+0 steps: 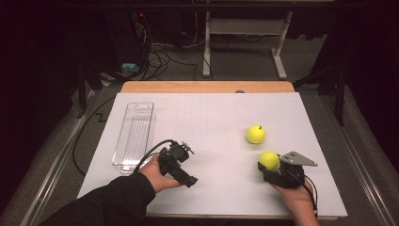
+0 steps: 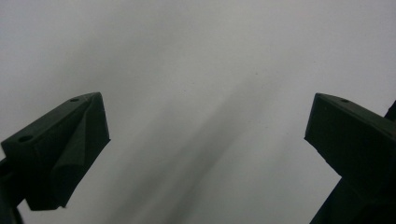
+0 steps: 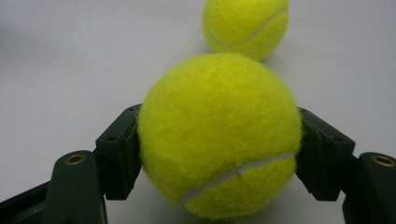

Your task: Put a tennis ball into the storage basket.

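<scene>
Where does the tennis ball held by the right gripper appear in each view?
High view: held ball at lower right, at the right gripper.
Left gripper view: white table sheet between its open jaws; no ball here.
Right gripper view: held ball at centre, pressed between both jaws.
Shared landmark: the second ball, just beyond the held one.

The near tennis ball (image 3: 218, 135) was bright yellow-green and fuzzy, with a pale curved seam low on its side. It sat on the white sheet covering the desk (image 1: 211, 122), at the near right, pinched on both flanks. A second tennis ball (image 1: 255, 134), same colour and seam, lay free just beyond it, apart.
</scene>
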